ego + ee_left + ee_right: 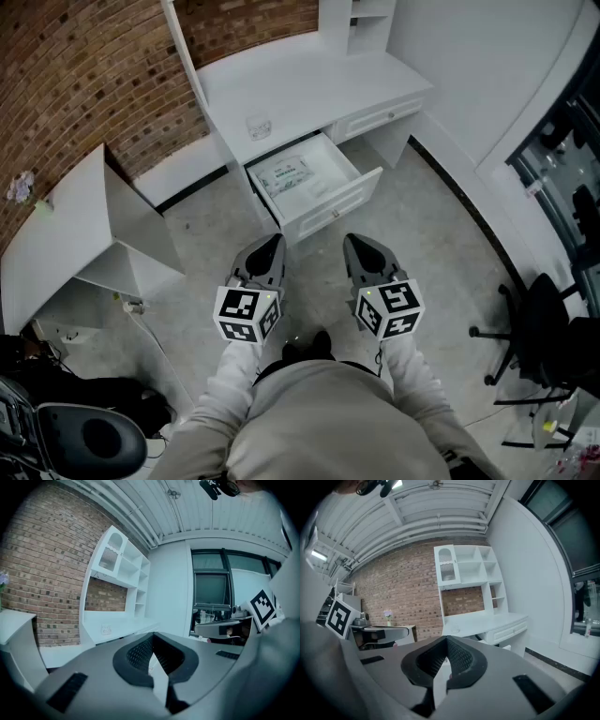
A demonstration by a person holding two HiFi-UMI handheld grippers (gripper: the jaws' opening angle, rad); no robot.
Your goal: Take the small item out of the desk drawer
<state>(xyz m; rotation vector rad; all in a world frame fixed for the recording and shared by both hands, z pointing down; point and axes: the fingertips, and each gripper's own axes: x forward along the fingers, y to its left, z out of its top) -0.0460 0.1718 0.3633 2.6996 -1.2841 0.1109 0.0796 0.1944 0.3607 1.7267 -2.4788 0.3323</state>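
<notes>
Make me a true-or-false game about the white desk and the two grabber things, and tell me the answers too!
1. The drawer is open. True.
2. The drawer has nothing in it. False: a flat printed packet lies inside.
3. The right gripper is holding something. False: its jaws are shut with nothing between them.
4. The wall behind the desk is brick. True.
5. The left gripper is reaching into the drawer. False: it is held close to the person, short of the drawer.
</notes>
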